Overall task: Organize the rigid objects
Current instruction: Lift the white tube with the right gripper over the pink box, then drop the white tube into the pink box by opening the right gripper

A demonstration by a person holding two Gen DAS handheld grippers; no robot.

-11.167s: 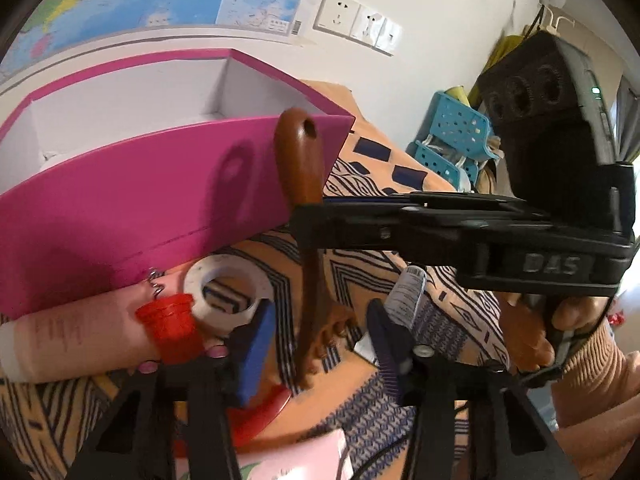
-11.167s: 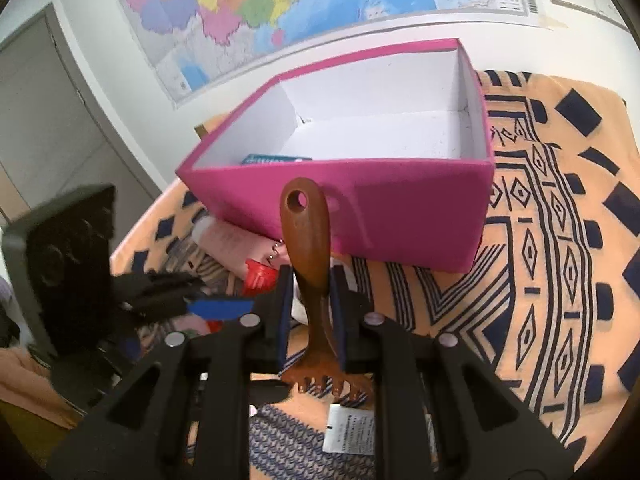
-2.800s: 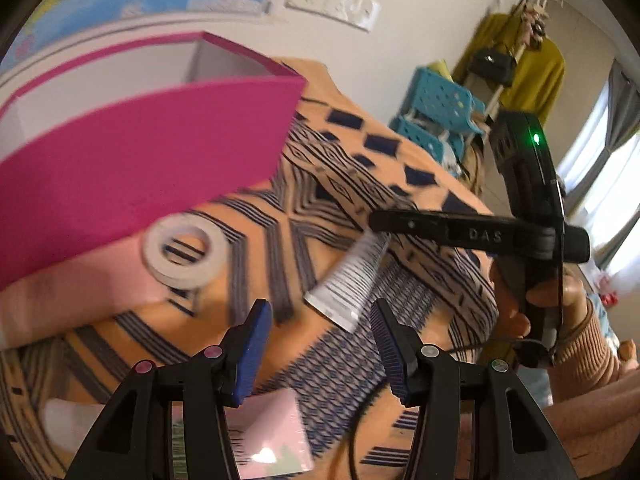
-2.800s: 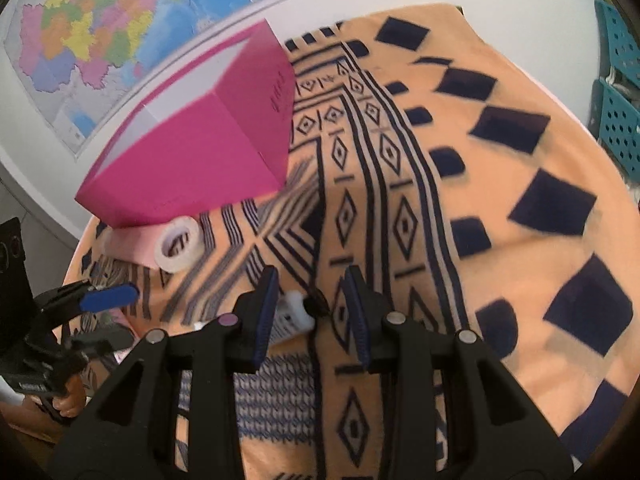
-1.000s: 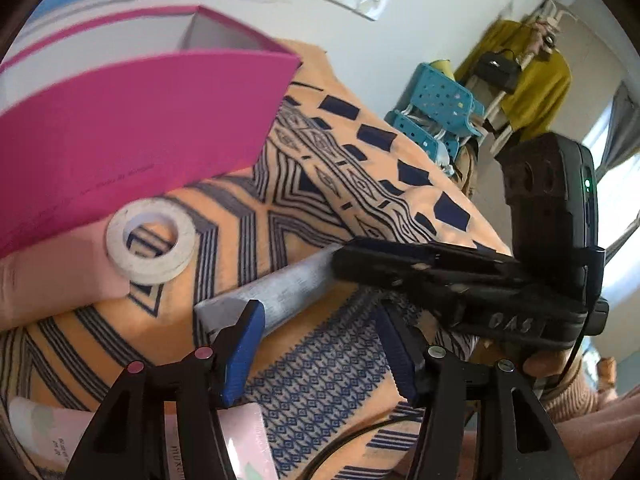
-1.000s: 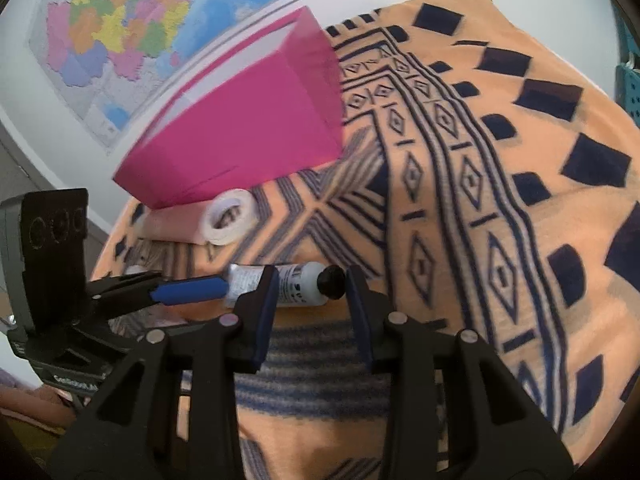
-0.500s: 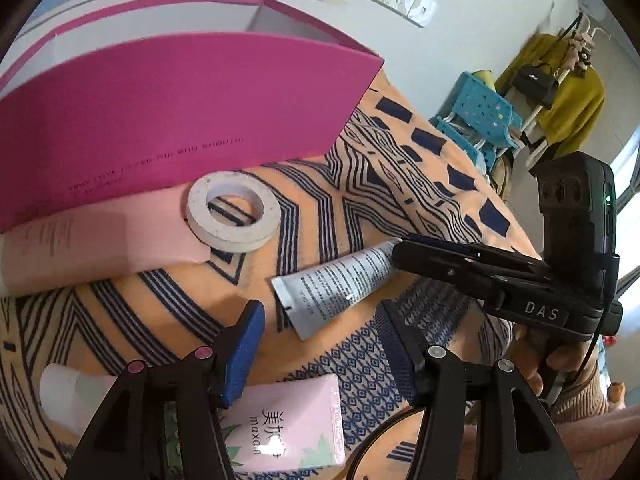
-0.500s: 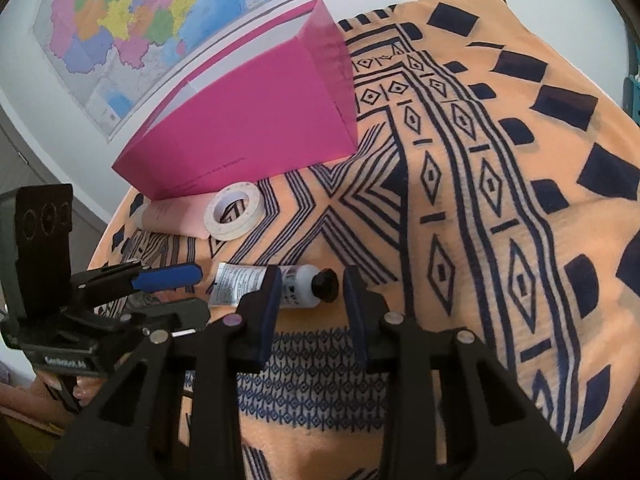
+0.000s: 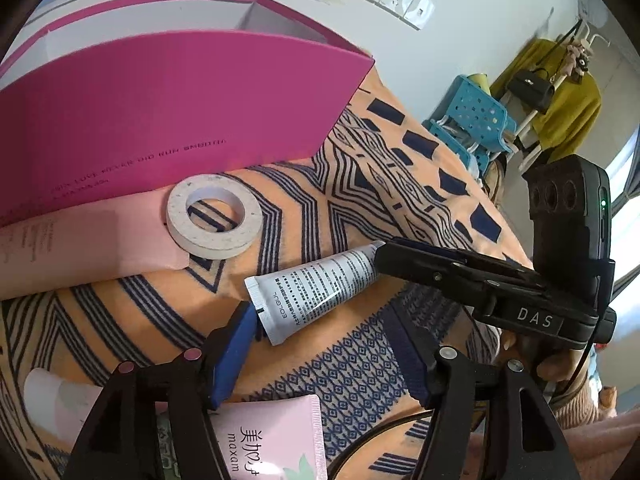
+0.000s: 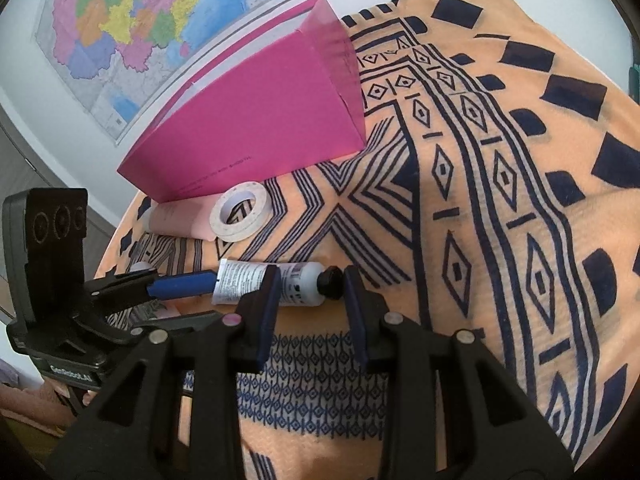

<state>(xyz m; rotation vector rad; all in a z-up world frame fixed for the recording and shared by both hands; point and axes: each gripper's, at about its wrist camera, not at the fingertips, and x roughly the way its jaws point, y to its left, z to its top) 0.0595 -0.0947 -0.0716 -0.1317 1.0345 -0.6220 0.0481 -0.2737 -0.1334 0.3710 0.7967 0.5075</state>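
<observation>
A white tube (image 10: pixel 276 276) with a black cap (image 10: pixel 330 278) lies on the patterned cloth (image 10: pixel 500 184) covering the counter, near the roll of tape (image 10: pixel 240 216) and the pink box (image 10: pixel 256 120). The right tool (image 10: pixel 310 284) is set narrowly around the tube's cap end; whether its pads press cannot be told. The left tool (image 9: pixel 320 344) is opening, its pad (image 9: pixel 234 344) just beside the tube's flat end.

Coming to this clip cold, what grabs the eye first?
The big pink box at the back of the orange patterned blanket. In front of it lies a white tape ring, and nearer still a white tube with the right gripper at its black-capped end.
</observation>
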